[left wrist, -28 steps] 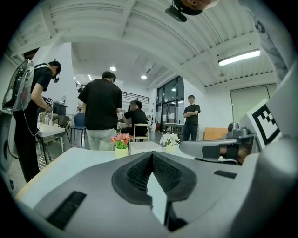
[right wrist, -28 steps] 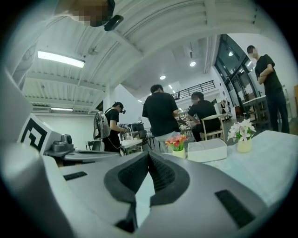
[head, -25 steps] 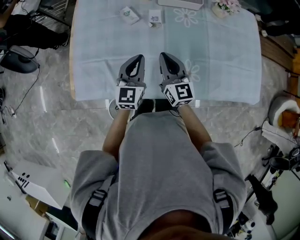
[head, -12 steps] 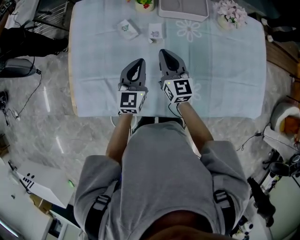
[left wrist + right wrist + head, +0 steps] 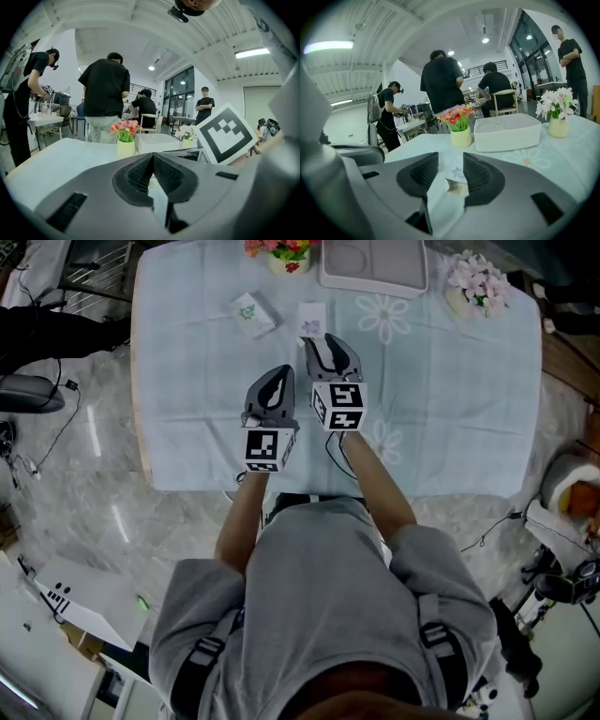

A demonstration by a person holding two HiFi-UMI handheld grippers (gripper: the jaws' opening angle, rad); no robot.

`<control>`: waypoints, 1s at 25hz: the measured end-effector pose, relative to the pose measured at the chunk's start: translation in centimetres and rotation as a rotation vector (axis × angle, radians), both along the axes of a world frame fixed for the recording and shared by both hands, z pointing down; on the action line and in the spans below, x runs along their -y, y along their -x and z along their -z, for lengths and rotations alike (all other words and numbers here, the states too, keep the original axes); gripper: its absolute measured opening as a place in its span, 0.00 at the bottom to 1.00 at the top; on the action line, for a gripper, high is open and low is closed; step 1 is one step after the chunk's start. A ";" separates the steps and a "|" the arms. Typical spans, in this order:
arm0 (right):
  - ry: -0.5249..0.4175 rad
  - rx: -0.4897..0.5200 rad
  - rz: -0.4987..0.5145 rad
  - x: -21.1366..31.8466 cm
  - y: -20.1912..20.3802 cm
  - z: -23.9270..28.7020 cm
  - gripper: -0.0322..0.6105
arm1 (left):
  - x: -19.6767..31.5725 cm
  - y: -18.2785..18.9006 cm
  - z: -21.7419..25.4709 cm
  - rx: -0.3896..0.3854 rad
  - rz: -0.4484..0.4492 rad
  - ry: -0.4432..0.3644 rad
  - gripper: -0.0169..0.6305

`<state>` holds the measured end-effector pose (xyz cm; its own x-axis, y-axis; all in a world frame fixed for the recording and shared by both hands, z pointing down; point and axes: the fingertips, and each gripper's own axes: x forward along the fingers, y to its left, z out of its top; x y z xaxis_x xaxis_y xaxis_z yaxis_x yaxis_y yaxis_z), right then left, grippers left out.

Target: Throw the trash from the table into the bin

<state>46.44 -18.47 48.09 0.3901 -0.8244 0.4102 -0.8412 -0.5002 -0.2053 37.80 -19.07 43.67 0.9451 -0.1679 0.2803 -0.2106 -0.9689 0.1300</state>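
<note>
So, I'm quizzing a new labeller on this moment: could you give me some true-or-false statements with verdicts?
Two packets lie on the table. True.
The left gripper is shut and empty. True.
The right gripper is clamped on a packet. False: its jaws, which have just been opening, stand apart; the packet lies ahead, untouched.
The white tray holds both packets. False: they lie on the cloth.

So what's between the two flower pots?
A white tray sits between the red flower pot and the white flower pot; the head view shows it.
</note>
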 end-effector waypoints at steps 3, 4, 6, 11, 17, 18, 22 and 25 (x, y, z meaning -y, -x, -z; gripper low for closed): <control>0.051 0.019 -0.020 1.1 -1.0 -2.4 0.36 | 0.8 -0.4 -1.1 0.019 0.013 0.006 0.04; 0.065 0.025 -0.027 1.4 -1.2 -3.2 0.39 | 1.0 -0.5 -1.4 0.025 0.018 0.009 0.04; 0.097 0.033 -0.040 1.8 -1.6 -4.5 0.45 | 1.4 -0.4 -2.2 0.039 0.028 0.016 0.04; 0.160 0.083 -0.068 2.5 -2.4 -7.1 0.59 | 2.2 -0.4 -3.2 0.064 0.040 0.025 0.04; 0.241 0.092 -0.038 3.4 -2.5 -9.6 0.60 | 2.8 -0.2 -3.9 0.077 0.055 0.036 0.04; 0.258 0.095 -0.033 3.5 -2.5 -9.9 0.60 | 2.9 -0.1 -4.0 0.079 0.058 0.038 0.04; 0.304 0.082 -0.034 3.2 -2.4 -10.5 0.61 | 3.1 0.3 -4.2 0.080 0.065 0.040 0.04; 0.302 0.084 -0.044 2.9 -2.4 -10.5 0.59 | 3.2 0.8 -4.3 0.081 0.073 0.042 0.04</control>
<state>48.86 -21.41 58.60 0.3771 -0.6432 0.6664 -0.8039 -0.5847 -0.1094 37.02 -22.28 47.96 0.9046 -0.2221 0.3639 -0.2921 -0.9446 0.1496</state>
